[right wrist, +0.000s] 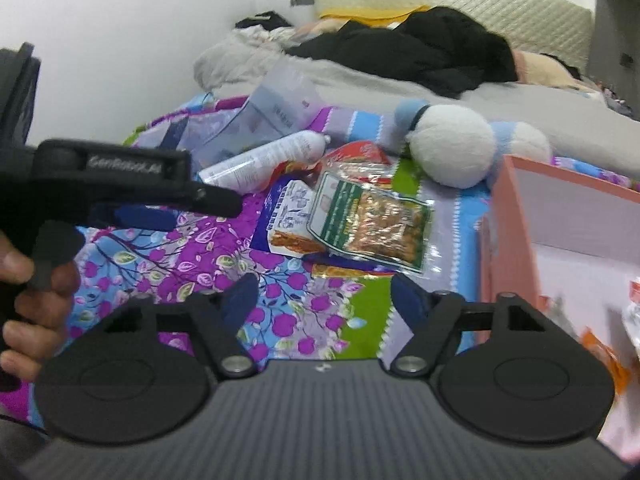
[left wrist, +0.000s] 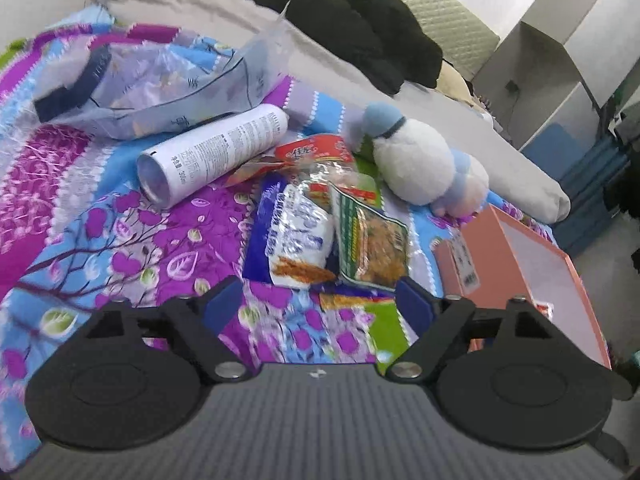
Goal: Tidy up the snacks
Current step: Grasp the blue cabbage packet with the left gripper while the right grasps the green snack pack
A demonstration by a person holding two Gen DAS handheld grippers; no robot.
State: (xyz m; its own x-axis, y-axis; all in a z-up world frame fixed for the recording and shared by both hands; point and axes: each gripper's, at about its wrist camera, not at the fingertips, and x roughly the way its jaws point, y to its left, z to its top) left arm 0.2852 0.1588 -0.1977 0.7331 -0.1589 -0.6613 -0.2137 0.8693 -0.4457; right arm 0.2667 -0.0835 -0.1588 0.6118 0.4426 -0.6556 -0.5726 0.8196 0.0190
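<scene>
A pile of snack packets lies on the flowered bedspread. It has a green-edged packet (left wrist: 372, 248) (right wrist: 372, 224), a white and blue packet (left wrist: 300, 240) (right wrist: 288, 216) and a red packet (left wrist: 316, 150) (right wrist: 360, 152). My left gripper (left wrist: 318, 300) hangs open just short of the pile, nothing between its blue pads. My right gripper (right wrist: 324, 292) also stands open and empty, close in front of the green-edged packet. A pink box (left wrist: 532, 264) (right wrist: 560, 216) sits to the right of the pile, with a few packets (right wrist: 600, 344) inside.
A white cylindrical can (left wrist: 216, 152) (right wrist: 264, 160) lies left of the pile, a clear plastic bag (left wrist: 160, 88) behind it. A white and blue plush toy (left wrist: 420, 164) (right wrist: 452, 144) rests behind the box. A hand (right wrist: 36, 304) holds the left gripper at the right view's left edge.
</scene>
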